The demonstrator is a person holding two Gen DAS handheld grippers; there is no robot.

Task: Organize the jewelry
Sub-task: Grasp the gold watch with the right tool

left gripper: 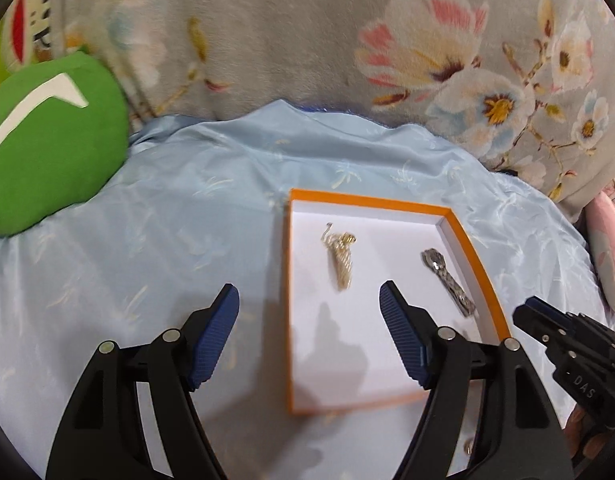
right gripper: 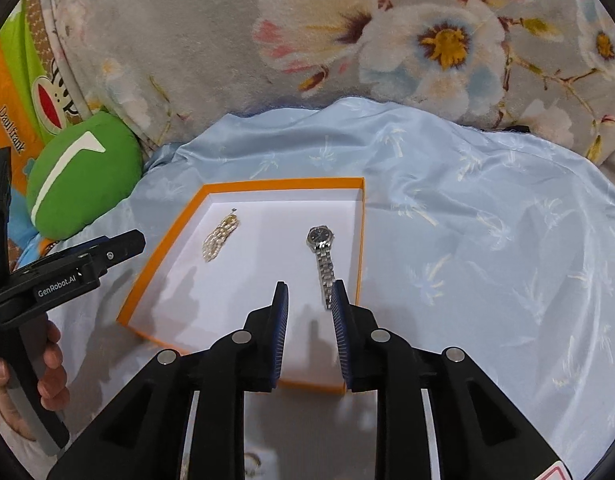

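Note:
A shallow white box with an orange rim point(left gripper: 290, 280) point(right gripper: 361, 224) lies on light blue satin cloth. Inside it rest a bundled gold chain point(left gripper: 341, 258) point(right gripper: 219, 236) and a silver watch with a dark dial point(left gripper: 447, 280) point(right gripper: 321, 248). My left gripper point(left gripper: 308, 292) hovers over the box's left rim, jaws wide apart and empty; it also shows at the left of the right wrist view point(right gripper: 123, 248). My right gripper point(right gripper: 310, 286) stands over the box's near part with a narrow gap between the pads. The watch strap's end lies just beside its right finger point(right gripper: 339, 300), not pinched.
A green cushion point(left gripper: 47, 152) point(right gripper: 83, 176) sits at the left beside the cloth. A grey floral blanket point(left gripper: 307, 40) point(right gripper: 387, 40) rises behind. A hand point(right gripper: 47, 364) grips the left tool's handle. Bare blue cloth point(right gripper: 487, 260) spreads to the right of the box.

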